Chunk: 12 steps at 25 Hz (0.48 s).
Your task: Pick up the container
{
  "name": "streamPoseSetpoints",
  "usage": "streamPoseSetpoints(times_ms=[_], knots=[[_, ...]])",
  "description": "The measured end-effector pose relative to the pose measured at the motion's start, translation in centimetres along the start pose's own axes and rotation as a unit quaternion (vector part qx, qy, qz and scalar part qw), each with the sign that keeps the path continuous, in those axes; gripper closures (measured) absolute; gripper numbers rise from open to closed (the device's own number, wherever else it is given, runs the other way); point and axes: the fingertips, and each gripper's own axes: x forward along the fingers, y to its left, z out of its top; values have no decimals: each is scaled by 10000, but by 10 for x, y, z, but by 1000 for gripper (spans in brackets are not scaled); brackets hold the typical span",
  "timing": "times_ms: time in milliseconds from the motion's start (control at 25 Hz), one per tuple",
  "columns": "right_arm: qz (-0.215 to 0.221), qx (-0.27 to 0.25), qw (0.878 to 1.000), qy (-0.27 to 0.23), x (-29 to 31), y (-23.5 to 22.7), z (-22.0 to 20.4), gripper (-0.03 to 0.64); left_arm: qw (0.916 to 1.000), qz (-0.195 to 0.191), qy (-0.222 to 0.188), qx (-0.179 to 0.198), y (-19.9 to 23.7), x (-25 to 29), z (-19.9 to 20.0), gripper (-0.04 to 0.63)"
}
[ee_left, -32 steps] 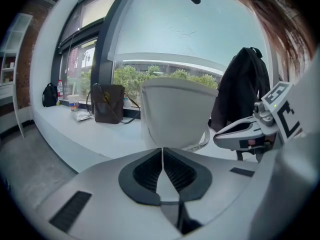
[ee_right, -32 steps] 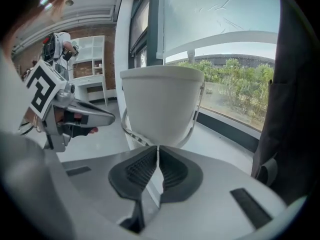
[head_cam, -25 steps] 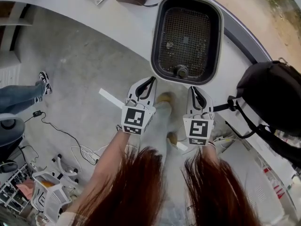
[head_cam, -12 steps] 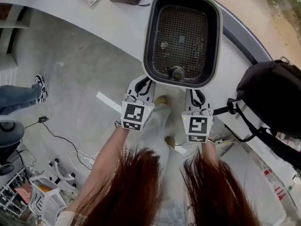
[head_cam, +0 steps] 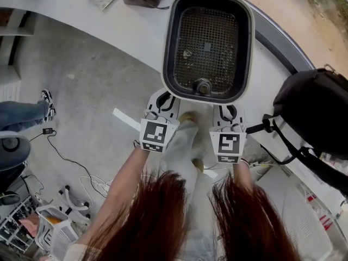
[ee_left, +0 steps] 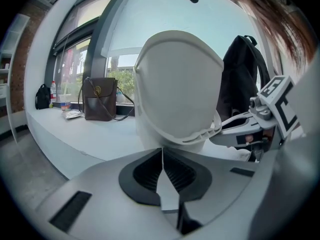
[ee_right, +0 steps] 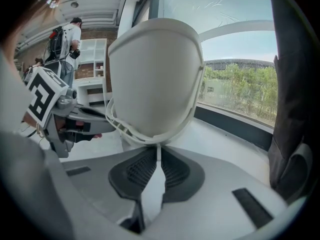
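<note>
The left gripper (head_cam: 163, 100) and right gripper (head_cam: 229, 109) each have jaws pinched on the container's (head_cam: 171, 64) near rim, centre frame, at the tabletop's (head_cam: 109, 20) edge.

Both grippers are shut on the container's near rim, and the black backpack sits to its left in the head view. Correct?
Not quite. The head view shows the black backpack to the right of the container, not its left. The rest holds: the left gripper and right gripper are both shut on its near rim.
</note>
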Motion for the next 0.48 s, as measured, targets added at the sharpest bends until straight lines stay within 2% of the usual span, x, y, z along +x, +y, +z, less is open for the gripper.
streamPoseSetpoints(times_ms=[480], knots=[[-13,25,10000,29,-24,6,12,591,9998,-72,162,112,-9,-22,12,575]])
